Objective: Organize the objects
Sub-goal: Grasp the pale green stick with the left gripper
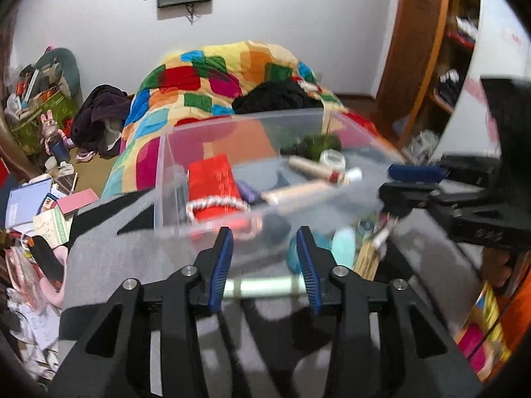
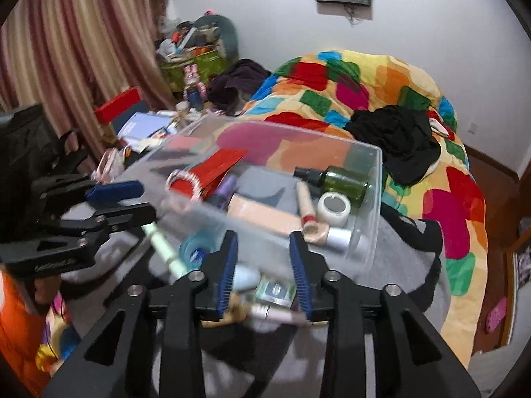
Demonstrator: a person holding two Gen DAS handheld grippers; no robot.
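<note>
A clear plastic bin (image 1: 166, 179) (image 2: 373, 232) sits on a grey cloth on the bed. It holds a red pouch (image 1: 212, 182) (image 2: 215, 165), a green bottle (image 2: 345, 180), a tape roll (image 2: 333, 209), cream tubes (image 1: 298, 195) (image 2: 265, 214) and a purple item. My left gripper (image 1: 265, 262) is open and empty just in front of the bin's near wall. My right gripper (image 2: 264, 268) is open and empty at the bin's near wall, above loose items: a mint tube (image 2: 162, 248), a blue tape ring (image 2: 194, 253), a small green box (image 2: 275, 292).
A colourful patchwork quilt (image 2: 365, 83) with black clothing (image 2: 398, 139) lies behind the bin. Books and clutter (image 1: 36, 205) pile at the left. A wooden shelf (image 1: 431, 66) stands at the right. Striped curtains (image 2: 83, 43) hang at the left.
</note>
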